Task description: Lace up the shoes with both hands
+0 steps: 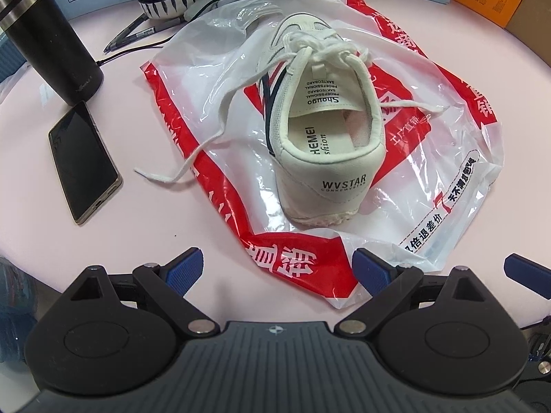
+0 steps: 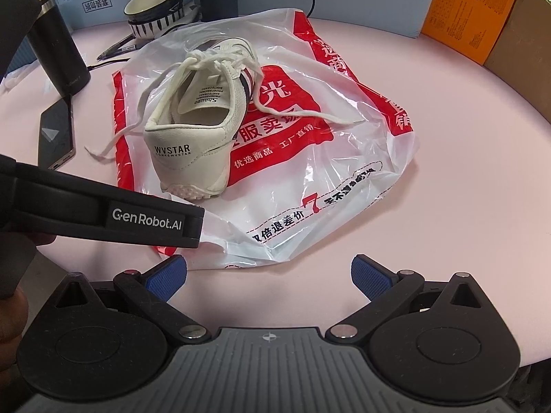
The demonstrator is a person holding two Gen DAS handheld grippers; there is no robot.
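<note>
A cream-white leather sneaker with dark side stripes (image 1: 320, 127) rests heel-first toward the cameras on a crinkled red-and-white plastic bag (image 1: 458, 179) spread over the pale pink tabletop (image 1: 144, 227). Its white flat lace (image 1: 213, 120) is threaded through the eyelets and crossed near the tongue, but both ends trail loose to either side, so the tying appears still to be done. The left tool (image 1: 277, 270) and the right tool (image 2: 268, 275) both hover short of the shoe with fingers spread apart, holding nothing.
</note>
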